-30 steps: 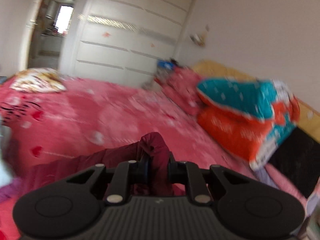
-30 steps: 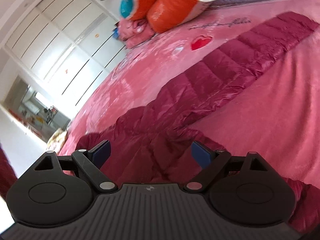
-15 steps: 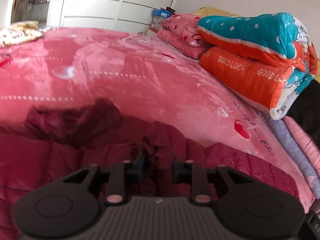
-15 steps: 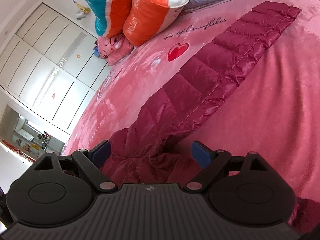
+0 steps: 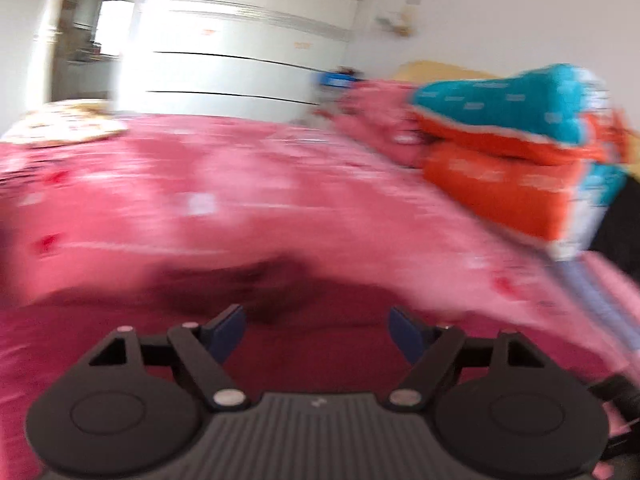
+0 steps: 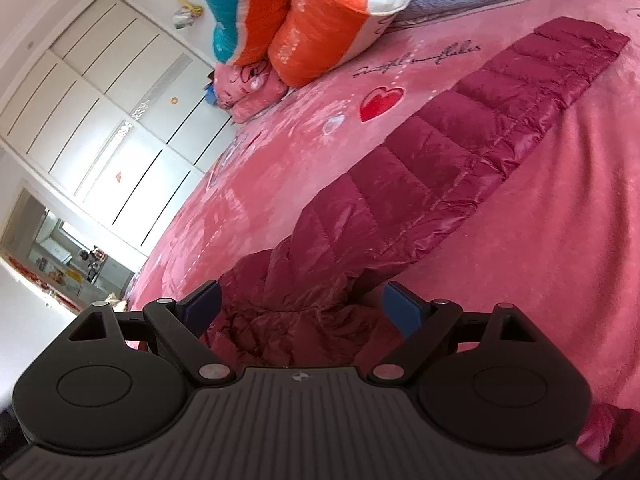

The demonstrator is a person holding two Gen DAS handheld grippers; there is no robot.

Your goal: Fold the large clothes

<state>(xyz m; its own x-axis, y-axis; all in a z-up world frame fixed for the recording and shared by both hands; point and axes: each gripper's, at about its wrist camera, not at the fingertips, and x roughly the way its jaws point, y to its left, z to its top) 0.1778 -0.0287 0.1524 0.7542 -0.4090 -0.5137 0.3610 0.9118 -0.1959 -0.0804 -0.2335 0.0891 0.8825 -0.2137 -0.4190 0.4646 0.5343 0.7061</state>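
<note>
Left tool point(image 5: 317, 330) just opened, jacket point(image 5: 320, 344) no longer pinched.

Right wrist view: dark cursive embroidery on pink bedspread point(image 6: 420, 56), beside red heart motif point(image 6: 380, 102); script too loopy to read with certainty. Pale lettering on orange fold of rolled quilt point(image 6: 296, 36), too small and skewed to read. Small logo mark on right gripper point(image 6: 298, 312) housing, no legible letters. Left wrist view: heavy motion blur; whitish marks on orange quilt face point(image 5: 496, 188) unreadable. Tiny mark on left gripper point(image 5: 318, 326) housing, unreadable.
</note>
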